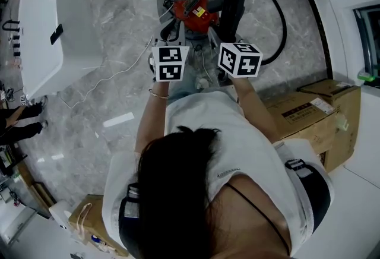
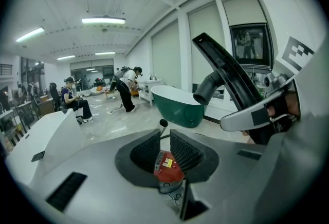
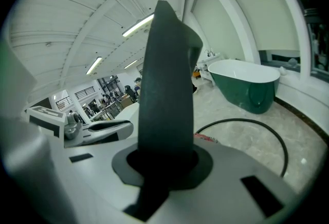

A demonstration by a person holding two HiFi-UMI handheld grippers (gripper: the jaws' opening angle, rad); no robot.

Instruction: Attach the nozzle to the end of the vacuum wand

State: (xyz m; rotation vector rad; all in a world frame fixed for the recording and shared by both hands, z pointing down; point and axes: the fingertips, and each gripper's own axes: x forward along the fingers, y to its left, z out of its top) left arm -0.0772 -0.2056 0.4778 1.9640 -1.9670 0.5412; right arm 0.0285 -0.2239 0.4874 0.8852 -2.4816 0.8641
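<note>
Right tongs (image 3: 163, 164) clamp the black nozzle (image 3: 167, 89) upright, my left tongs (image 2: 164, 151) stand narrowly parted and empty near the red vacuum (image 1: 193, 11) on the floor (image 1: 119, 62), so I should align its neck straight before pushing.

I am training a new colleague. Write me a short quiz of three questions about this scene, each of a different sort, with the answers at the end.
1. True or false: the red vacuum body lies on the floor.
2. Choose one. The right gripper is shut on: A the red vacuum body; B the black nozzle; C nothing.
3. In one word: what colour is the bathtub that shows in both gripper views?

Key: 1 true; 2 B; 3 green.
</note>
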